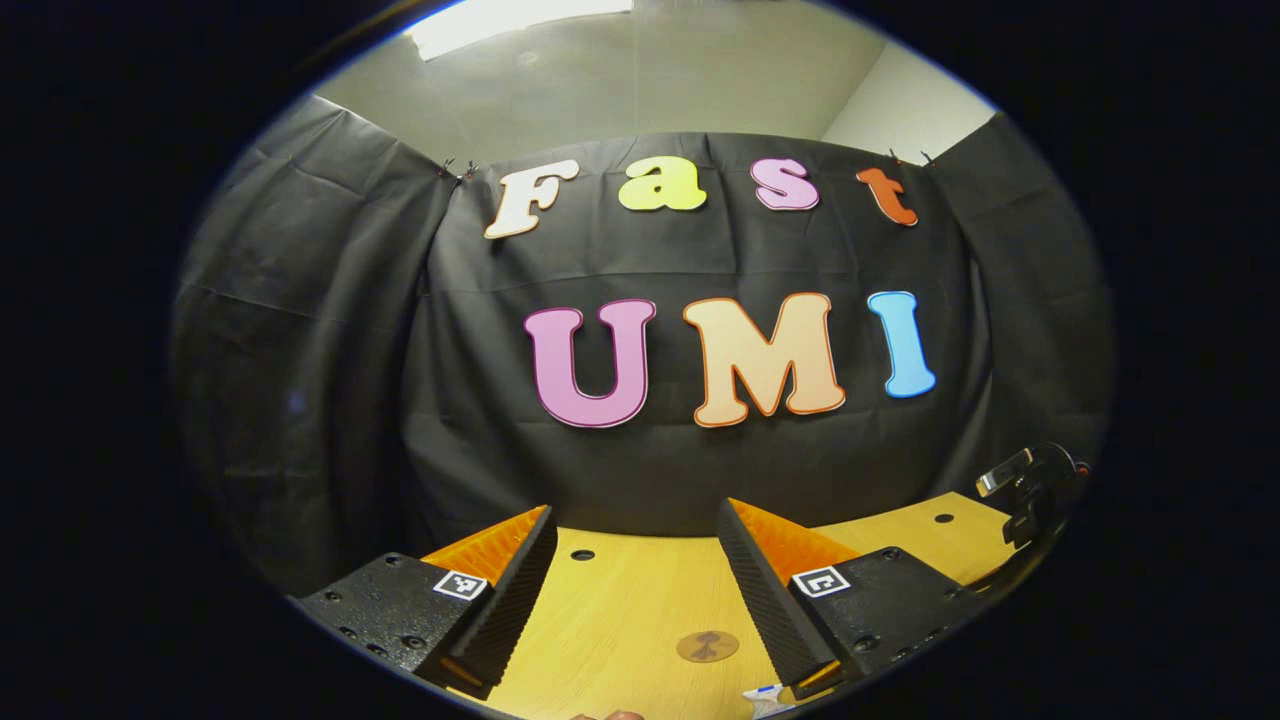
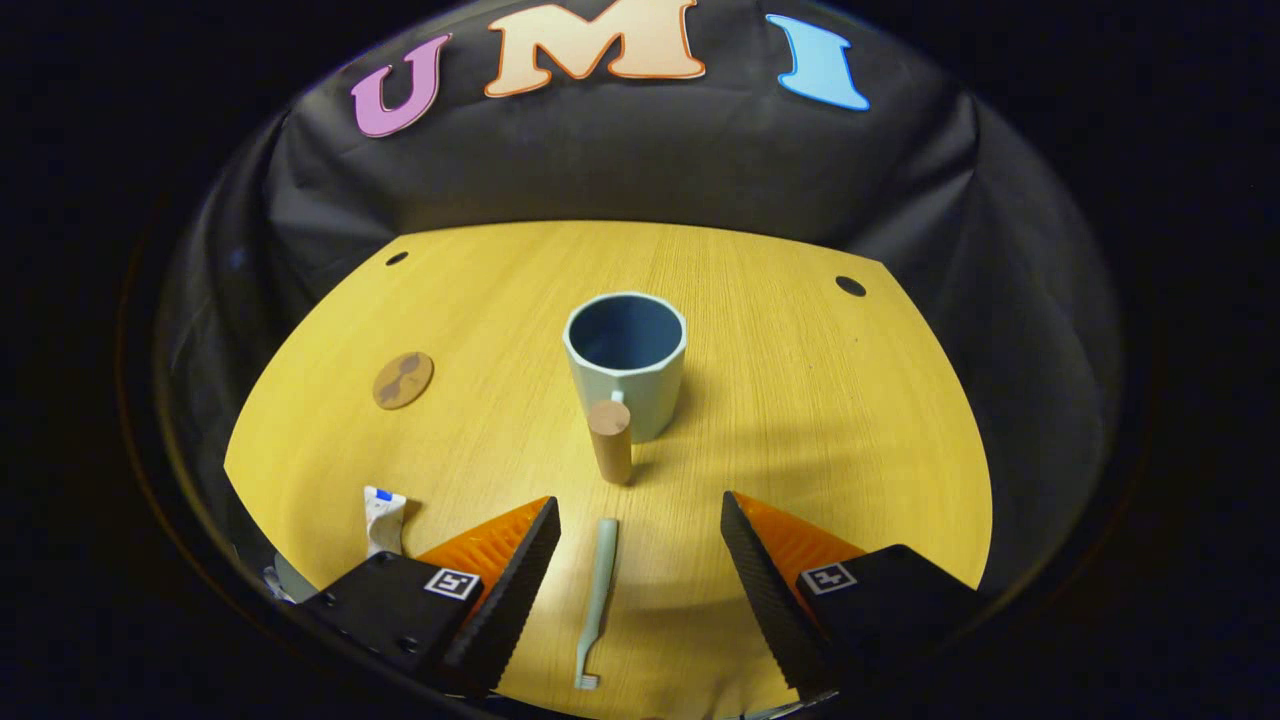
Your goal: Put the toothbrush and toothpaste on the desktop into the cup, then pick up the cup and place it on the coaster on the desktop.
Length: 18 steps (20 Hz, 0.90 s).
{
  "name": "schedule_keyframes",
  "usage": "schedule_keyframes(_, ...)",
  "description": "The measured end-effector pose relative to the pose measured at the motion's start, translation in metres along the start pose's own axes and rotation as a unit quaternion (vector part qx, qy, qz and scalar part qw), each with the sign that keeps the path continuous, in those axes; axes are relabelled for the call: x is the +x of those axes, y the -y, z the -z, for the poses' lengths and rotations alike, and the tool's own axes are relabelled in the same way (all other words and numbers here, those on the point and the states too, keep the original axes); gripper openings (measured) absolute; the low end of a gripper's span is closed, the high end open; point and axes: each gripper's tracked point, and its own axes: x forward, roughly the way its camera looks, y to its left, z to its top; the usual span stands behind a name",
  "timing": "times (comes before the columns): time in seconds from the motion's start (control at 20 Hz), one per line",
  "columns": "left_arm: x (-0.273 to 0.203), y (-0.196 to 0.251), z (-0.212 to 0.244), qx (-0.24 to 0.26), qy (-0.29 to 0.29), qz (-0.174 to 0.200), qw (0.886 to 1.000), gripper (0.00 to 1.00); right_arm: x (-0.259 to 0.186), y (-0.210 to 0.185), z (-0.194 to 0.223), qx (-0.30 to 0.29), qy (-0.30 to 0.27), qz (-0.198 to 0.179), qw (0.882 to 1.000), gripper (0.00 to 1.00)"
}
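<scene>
Pale-green toothbrush lies flat on the desk between the spread fingers of the right gripper, just short of the cup. Risk: thin handle slipping from a shallow pinch. Left gripper is likewise spread, empty.

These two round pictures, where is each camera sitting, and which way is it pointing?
Left gripper view: rides on the left gripper, held low and facing level at the booth wall; its open fingers frame the coaster.
Right gripper view: rides on the right gripper, raised and tilted down at the desktop; its open fingers straddle the toothbrush, cup ahead, toothpaste left.
Shared: desktop, coaster, wall.
</scene>
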Motion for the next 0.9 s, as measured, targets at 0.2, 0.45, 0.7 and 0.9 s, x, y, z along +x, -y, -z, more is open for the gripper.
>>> schedule_keyframes(0.2,-0.003,-0.009,0.004,0.006,-0.006,-0.012,1.0,0.94,0.014,-0.001,0.015,-0.009,-0.034,0.001,0.999,1.0)
schedule_keyframes(0.45,-0.006,-0.016,0.011,0.01,-0.013,-0.024,1.0,0.94,0.029,-0.006,0.04,-0.029,-0.088,0.0,0.996,1.0)
schedule_keyframes(0.7,-0.004,-0.024,0.018,0.009,-0.021,-0.035,0.999,0.94,0.034,-0.014,0.058,-0.041,-0.13,-0.01,0.991,1.0)
schedule_keyframes(0.9,-0.004,-0.03,0.023,0.009,-0.026,-0.042,0.999,0.94,0.036,-0.02,0.068,-0.041,-0.155,-0.02,0.987,0.99)
